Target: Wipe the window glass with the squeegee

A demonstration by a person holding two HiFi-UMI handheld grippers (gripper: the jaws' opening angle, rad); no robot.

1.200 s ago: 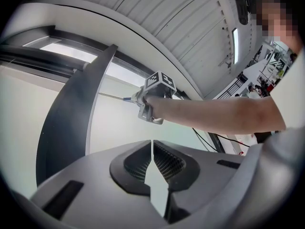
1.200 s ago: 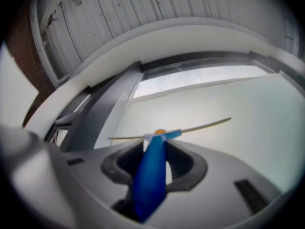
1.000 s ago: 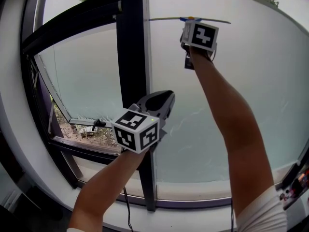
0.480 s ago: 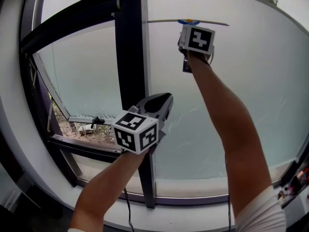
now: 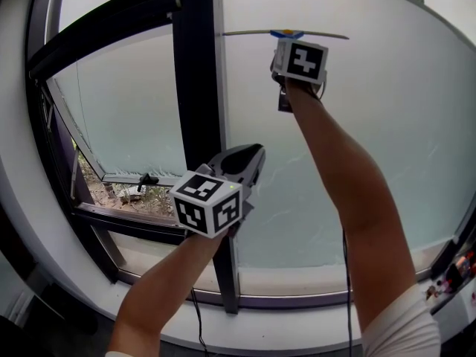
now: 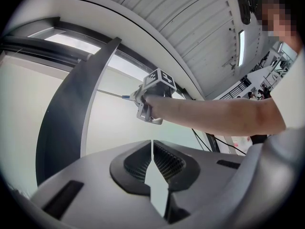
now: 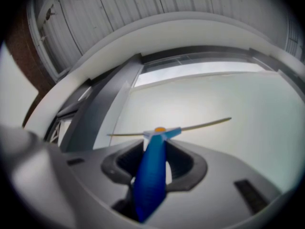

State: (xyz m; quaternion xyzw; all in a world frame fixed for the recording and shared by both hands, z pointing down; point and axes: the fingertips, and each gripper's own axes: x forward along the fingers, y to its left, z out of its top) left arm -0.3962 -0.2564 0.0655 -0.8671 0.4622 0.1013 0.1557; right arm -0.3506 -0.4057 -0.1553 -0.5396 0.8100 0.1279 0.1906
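A squeegee with a blue handle and a thin metal blade lies flat against the frosted window glass, high on the right pane. My right gripper is shut on the handle, arm raised, its marker cube just below the blade. My left gripper hangs lower, in front of the dark window post, jaws shut with nothing between them. From the left gripper view the right gripper and the squeegee's blade show against the pane.
A dark vertical post splits the window. The left sash is tilted open, with a handle at its lower edge and plants outside. A white sill runs below. A cable hangs under my left arm.
The squeegee and my right gripper have slid slightly down the glass. My left gripper has dropped a little too, still shut.
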